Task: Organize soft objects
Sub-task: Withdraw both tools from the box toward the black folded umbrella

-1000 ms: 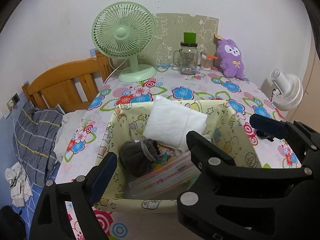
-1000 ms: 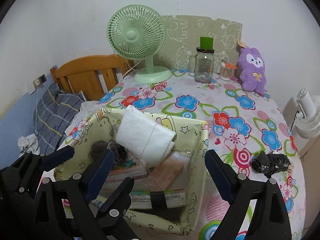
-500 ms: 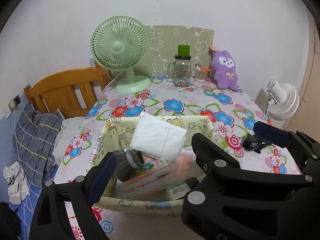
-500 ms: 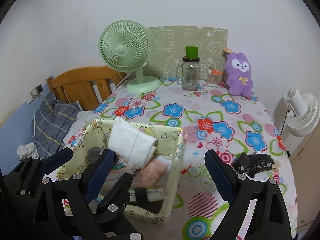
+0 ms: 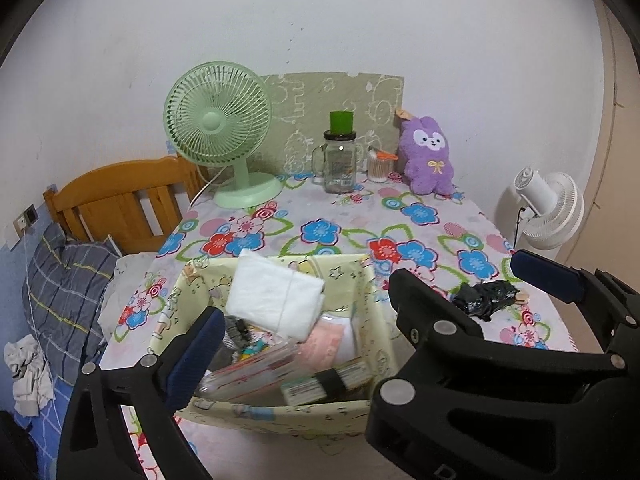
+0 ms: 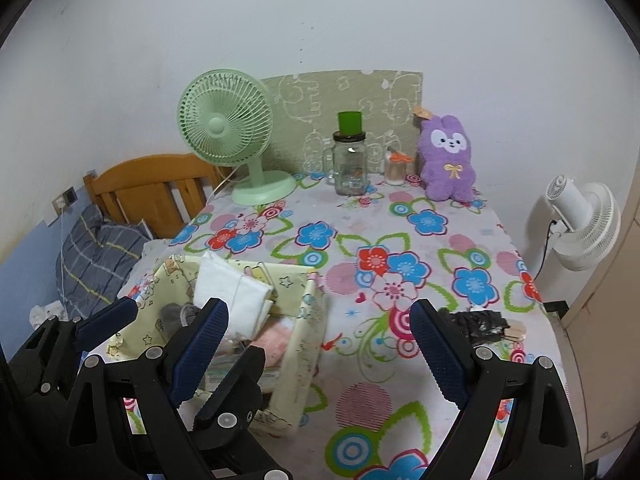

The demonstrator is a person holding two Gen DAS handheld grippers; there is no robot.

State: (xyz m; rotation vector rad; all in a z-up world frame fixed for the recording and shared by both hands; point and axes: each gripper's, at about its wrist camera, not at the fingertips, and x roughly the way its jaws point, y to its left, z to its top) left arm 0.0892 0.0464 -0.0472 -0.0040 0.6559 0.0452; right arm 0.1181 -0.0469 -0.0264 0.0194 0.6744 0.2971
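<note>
While the left wrist view looks down into the yellow fabric bin [image 5: 276, 408], showing the white folded cloth [image 5: 276, 300] on top of packets and a grey sock [image 5: 236, 330], the right wrist view shows the bin's outer side wall and more bare flowered bench [image 6: 400, 240] beside it. The left gripper [image 5: 360, 308], its jaws just opened further, stands wide with nothing between them; the right gripper [image 6: 316, 340] is wide open and empty too. The bin sits at the bench's near left corner. A black crumpled bundle [image 6: 476, 326] lies near the right edge. The purple plush [image 6: 448, 160] sits at the far right corner.
</note>
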